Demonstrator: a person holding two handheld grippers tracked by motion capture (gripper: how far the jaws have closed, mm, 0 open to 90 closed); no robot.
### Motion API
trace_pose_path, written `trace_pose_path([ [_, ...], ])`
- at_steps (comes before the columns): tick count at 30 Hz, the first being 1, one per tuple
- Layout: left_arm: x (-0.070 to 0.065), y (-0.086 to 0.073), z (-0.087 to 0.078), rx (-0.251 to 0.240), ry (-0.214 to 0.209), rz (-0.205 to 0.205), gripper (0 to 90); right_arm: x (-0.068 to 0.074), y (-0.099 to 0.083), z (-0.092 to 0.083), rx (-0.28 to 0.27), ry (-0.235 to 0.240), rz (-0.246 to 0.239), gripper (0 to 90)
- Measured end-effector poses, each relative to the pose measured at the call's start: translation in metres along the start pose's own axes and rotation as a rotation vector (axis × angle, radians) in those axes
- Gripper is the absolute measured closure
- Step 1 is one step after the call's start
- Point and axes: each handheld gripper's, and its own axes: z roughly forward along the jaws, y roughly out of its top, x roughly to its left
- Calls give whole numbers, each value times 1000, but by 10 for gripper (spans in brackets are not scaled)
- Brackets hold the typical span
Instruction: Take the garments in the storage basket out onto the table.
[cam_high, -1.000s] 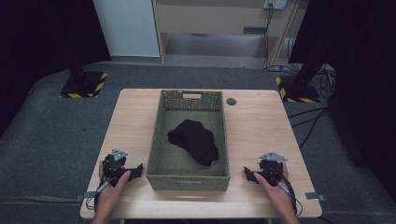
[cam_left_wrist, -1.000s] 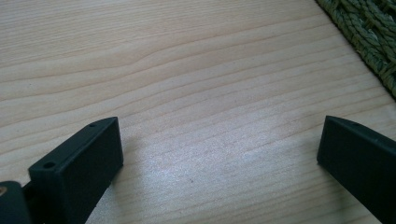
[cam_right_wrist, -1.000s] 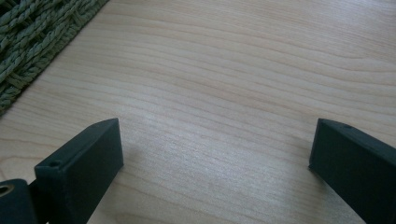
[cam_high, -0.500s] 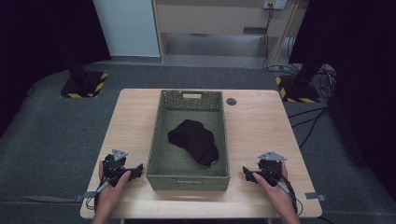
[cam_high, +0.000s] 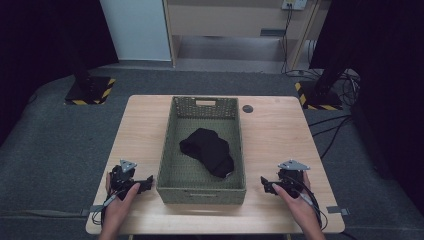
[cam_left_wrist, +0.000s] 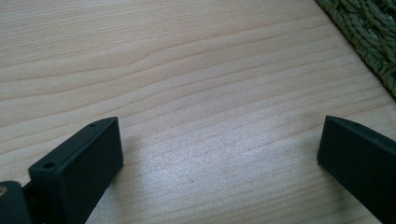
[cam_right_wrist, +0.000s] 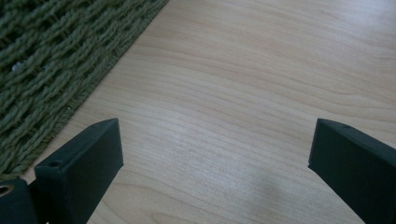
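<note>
Wooden table (cam_high: 280, 135) carrying green woven basket (cam_high: 202, 187) at centre. Black garment (cam_high: 209, 150) lying bunched inside basket, toward 5 o'clock of its floor. Left gripper (cam_high: 145, 183) resting at basket's 8 o'clock, right gripper (cam_high: 265, 186) at 4 o'clock, both sitting on table, jaws spread wide, gripping nothing. Judging: start pose, reach not begun. Next move probably calling for lifting over rim, descending onto garment, closing on fold.

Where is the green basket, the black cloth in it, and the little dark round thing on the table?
green basket (cam_high: 202, 193): high view, its near woven wall.
black cloth (cam_high: 209, 150): high view, middle of the bundle.
dark round thing (cam_high: 247, 108): high view, its centre.
</note>
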Motion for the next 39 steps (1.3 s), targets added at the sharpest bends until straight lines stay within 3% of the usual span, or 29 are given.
trace_pose_path([
  [25,0,0,0,0,0,0,0,21,49,-41,-62,27,-62,30],
  [39,0,0,0,1,0,0,0,29,74,-55,-81,35,-75,28],
])
